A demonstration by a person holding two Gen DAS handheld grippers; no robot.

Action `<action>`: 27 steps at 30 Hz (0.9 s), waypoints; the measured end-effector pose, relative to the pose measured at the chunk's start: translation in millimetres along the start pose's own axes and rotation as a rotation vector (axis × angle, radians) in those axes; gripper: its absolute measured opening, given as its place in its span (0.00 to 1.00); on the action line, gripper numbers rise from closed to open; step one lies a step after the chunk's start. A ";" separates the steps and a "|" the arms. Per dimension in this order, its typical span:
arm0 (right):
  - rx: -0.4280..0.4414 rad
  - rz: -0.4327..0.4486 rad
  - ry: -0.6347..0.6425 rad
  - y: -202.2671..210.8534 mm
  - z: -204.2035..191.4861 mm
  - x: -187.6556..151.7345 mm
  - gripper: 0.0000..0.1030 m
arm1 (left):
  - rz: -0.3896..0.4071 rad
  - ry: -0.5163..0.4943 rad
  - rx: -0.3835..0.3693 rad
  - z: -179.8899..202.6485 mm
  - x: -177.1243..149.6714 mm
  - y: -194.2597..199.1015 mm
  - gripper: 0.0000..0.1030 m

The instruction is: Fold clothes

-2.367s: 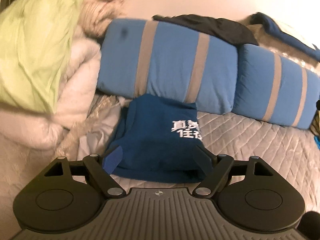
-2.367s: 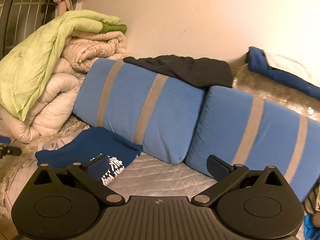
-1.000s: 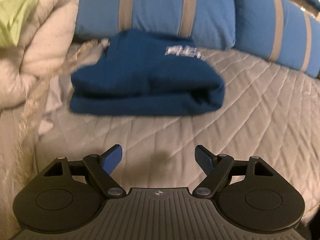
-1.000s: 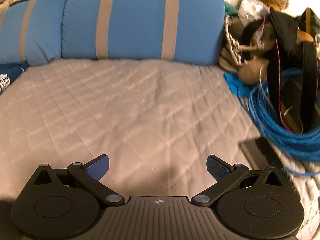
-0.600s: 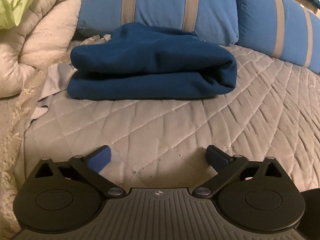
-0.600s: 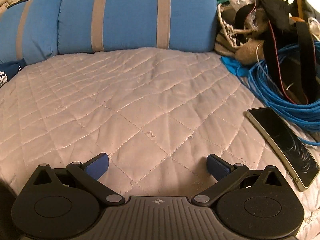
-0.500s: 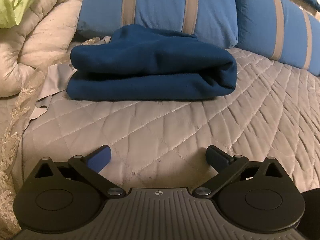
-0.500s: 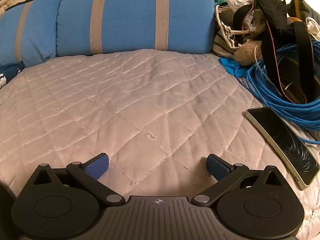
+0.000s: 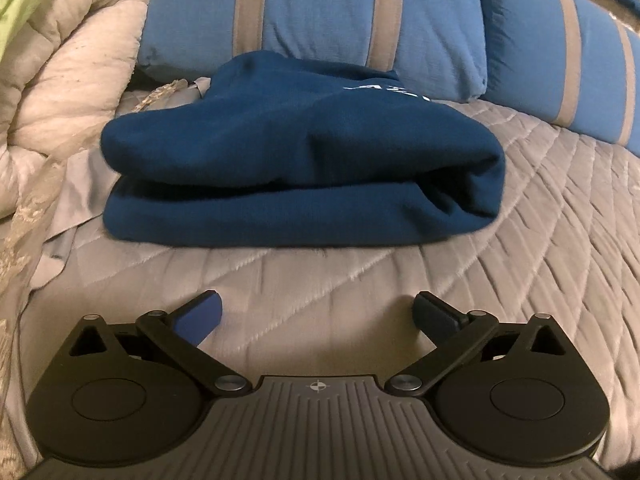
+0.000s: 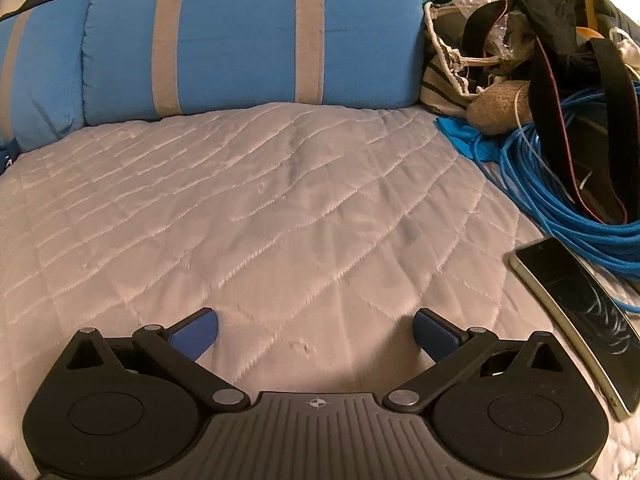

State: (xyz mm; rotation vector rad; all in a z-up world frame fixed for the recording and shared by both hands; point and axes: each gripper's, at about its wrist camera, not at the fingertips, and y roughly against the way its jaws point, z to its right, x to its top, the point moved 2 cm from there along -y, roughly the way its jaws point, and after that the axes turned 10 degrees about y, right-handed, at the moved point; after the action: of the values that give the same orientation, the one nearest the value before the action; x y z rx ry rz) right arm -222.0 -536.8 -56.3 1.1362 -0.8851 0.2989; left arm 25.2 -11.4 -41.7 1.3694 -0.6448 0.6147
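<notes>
1. The navy garment lies folded, propped against the striped pillow.
2. The left gripper and right gripper gape empty.
3. Leaning there, it might slump apart if nudged.

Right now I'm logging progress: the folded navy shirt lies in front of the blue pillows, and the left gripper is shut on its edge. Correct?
Not quite. The left wrist view shows the left gripper open, short of the shirt, which does lie before the pillows.

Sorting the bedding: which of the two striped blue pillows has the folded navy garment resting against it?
The left pillow; the folded navy garment lies against its front. The right pillow has only quilt before it.
</notes>
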 end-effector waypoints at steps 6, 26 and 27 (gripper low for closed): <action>0.042 0.016 -0.007 -12.9 2.8 12.3 1.00 | -0.013 0.009 0.013 1.7 15.5 -17.3 1.00; 0.029 0.094 -0.045 -53.7 15.6 35.5 1.00 | 0.082 0.026 0.043 5.0 22.2 -38.3 1.00; 0.025 0.094 -0.042 -53.8 15.2 35.7 1.00 | 0.082 0.026 0.043 4.8 22.2 -38.3 1.00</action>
State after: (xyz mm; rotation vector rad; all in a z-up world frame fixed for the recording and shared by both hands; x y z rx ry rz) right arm -172.9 -580.7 -63.2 1.1296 -0.9761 0.3655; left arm 68.0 -19.6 -51.1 1.3777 -0.6730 0.7147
